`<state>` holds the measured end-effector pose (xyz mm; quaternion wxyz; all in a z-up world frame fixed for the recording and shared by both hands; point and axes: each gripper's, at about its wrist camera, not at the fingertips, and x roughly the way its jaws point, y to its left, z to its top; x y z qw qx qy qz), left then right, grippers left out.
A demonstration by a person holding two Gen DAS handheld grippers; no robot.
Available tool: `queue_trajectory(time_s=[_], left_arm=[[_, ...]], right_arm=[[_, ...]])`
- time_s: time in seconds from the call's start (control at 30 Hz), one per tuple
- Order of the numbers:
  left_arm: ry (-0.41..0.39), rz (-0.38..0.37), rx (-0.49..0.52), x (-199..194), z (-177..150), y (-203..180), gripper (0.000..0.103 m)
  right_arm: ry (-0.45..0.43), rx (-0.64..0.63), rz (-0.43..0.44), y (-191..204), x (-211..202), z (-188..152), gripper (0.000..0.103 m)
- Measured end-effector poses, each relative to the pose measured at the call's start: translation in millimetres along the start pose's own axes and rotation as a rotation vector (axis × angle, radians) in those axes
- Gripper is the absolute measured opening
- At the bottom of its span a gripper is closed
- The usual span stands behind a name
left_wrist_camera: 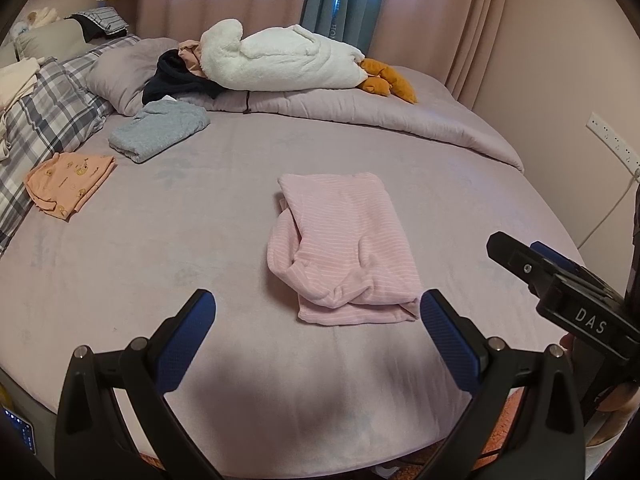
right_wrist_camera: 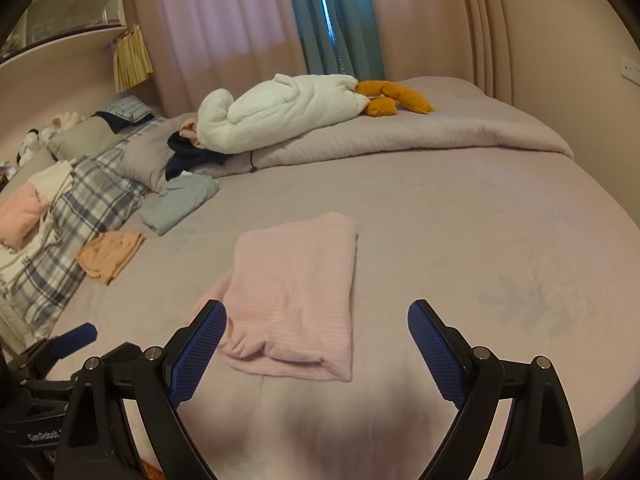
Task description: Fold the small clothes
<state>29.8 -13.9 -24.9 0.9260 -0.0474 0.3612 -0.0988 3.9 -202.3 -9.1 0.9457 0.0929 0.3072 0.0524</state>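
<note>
On the bed [left_wrist_camera: 120, 280] our pink top [left_wrist_camera: 344, 248] lies folded; left gripper [left_wrist_camera: 316, 344] and right gripper [right_wrist_camera: 316, 348] gape wide, empty; unfolded clothes [left_wrist_camera: 180, 76] wait.

Pink striped garment [left_wrist_camera: 344, 248], folded into a rough rectangle, lying flat mid-bed, near edge bunched

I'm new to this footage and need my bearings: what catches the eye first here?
A folded pink striped garment lies mid-bed on the mauve sheet, just ahead of both open grippers, left and right. Behind it, a white fleece bundle tops the rolled duvet, with grey and orange folded clothes at left.
</note>
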Motion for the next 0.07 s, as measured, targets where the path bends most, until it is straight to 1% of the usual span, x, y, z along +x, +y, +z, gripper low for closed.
queue_trajectory(time_s=[0.07], left_arm=[[-0.001,0.004,0.0,0.1,1.2,0.5,0.102]], right_arm=[[0.0,-0.001,-0.003,-1.3,0.6,0.7,0.092]])
